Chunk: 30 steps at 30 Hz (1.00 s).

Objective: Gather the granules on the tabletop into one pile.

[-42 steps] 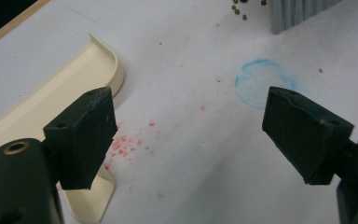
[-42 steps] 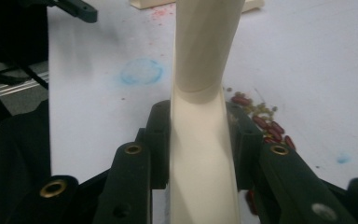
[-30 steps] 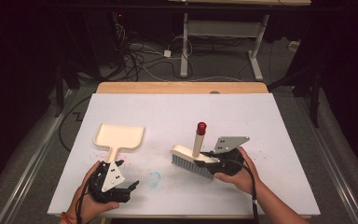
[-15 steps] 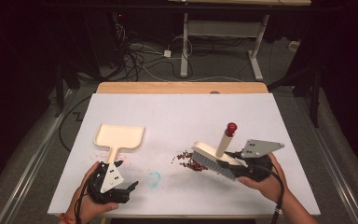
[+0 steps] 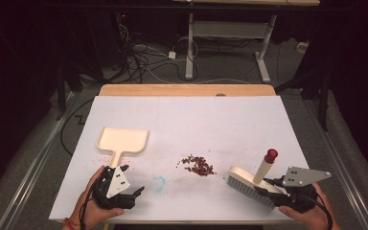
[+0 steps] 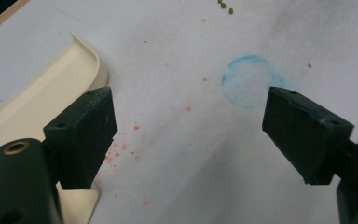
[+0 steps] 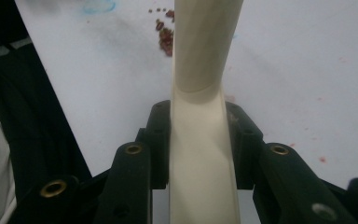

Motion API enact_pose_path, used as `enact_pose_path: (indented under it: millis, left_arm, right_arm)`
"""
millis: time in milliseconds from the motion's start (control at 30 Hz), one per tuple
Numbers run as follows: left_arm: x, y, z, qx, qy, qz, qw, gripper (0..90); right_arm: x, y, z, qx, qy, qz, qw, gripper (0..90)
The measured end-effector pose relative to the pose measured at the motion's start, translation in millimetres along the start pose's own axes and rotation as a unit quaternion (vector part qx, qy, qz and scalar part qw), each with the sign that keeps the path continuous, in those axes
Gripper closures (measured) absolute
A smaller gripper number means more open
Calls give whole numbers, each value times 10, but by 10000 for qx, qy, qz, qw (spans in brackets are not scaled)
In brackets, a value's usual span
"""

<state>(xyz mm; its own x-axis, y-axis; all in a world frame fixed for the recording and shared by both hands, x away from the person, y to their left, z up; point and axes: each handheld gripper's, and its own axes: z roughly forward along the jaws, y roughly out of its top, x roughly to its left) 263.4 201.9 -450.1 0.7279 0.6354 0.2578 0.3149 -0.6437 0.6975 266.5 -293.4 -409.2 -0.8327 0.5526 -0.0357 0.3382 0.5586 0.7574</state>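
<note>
A cream dustpan lies flat at the table's left, its handle pointing toward my left gripper, which rests open just behind it. In the left gripper view the jaws of my left gripper stand wide apart over bare table, with the dustpan at the left. My right gripper is shut on a cream brush with a red-tipped handle, near the front right edge. Up close, my right gripper clamps the brush. A small pile of red-brown crumbs lies between brush and dustpan.
A faint blue ring is drawn on the white table top, just right of my left gripper. A wooden strip borders the far edge. Cables and desk legs stand on the dark floor beyond.
My right gripper has carried the brush to the right and toward the near edge, uncovering the crumb pile. The left gripper and the dustpan have stayed put.
</note>
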Motion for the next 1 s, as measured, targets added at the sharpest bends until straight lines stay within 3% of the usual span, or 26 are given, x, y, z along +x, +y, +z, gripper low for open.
enact_pose_path:
  millis: [100, 167, 633, 867, 1000]
  left_arm:
    - [1, 7, 9, 1, -13, 8, 10000, 164]
    - [4, 7, 13, 11, -19, 18, 10000, 164]
    - [-5, 7, 25, 21, -53, 31, 10000, 164]
    - [-1, -10, 17, 17, -53, 6, 10000, 164]
    - [2, -8, 11, 22, -39, 13, 10000, 164]
  right_arm:
    - [-6, 3, 72, -56, 106, 66, 9999, 674]
    - [-18, 59, 123, -44, 30, -13, 10000, 674]
    - [-102, 483, 610, -33, 114, -226, 9997, 674]
    - [-99, 578, 596, -238, 135, -258, 9993, 674]
    - [-100, 595, 524, -426, 57, -140, 9990, 674]
